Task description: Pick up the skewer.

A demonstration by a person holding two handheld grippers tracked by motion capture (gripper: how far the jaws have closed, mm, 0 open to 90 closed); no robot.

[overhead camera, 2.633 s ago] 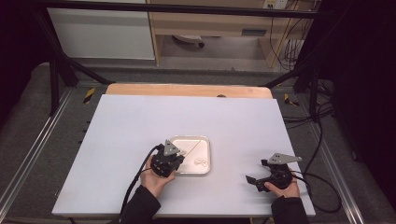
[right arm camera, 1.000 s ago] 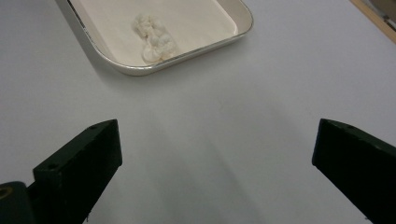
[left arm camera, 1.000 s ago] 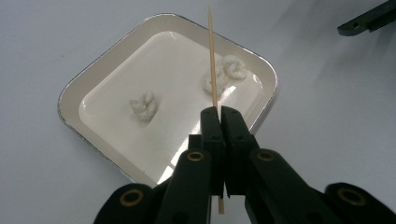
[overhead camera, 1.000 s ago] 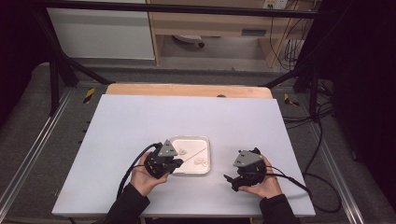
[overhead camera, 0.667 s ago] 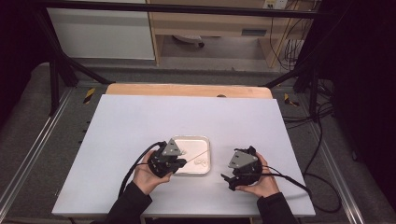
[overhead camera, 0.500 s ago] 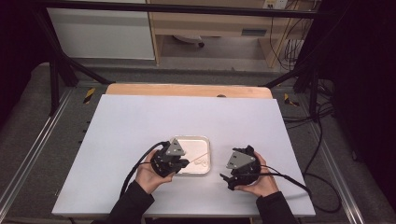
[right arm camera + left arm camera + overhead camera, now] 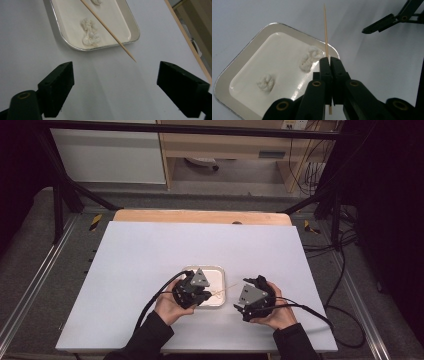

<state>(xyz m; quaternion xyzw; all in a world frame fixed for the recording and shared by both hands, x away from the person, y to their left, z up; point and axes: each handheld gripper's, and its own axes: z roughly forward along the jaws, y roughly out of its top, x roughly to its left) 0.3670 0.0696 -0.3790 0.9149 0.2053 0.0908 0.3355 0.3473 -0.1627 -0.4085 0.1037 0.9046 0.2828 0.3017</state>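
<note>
- Table [image 7: 150,255]: white top, with a wooden strip along the far edge.
- Tray [image 7: 216,272]: small, shallow, silver-rimmed, white inside; it sits on the table near the front, between the two hands.
- Lumps [image 7: 310,58]: white, soft-looking pieces lying in the tray. The left gripper view shows a joined pair near one rim and a single piece [image 7: 265,83] apart from them. What they are made of cannot be told.
- Left gripper [image 7: 329,62]: clenched on a skewer [image 7: 326,37]. The jaws meet flat on the stick, with a short tail showing below them.
- Skewer: thin, pale wood, pointed. In the high view it runs from the left gripper [image 7: 197,292] toward 3 o'clock, over the tray's right rim, its tip out above bare table.
- Right gripper [image 7: 115,85]: released, jaws spread wide and empty. In its own view the skewer [image 7: 110,31] tip lies ahead, at about 12 o'clock between the jaws and clear of both.
- In the high view the right gripper [image 7: 242,302] sits just to the right of the tray, held in the person's right hand [image 7: 275,312].
</note>
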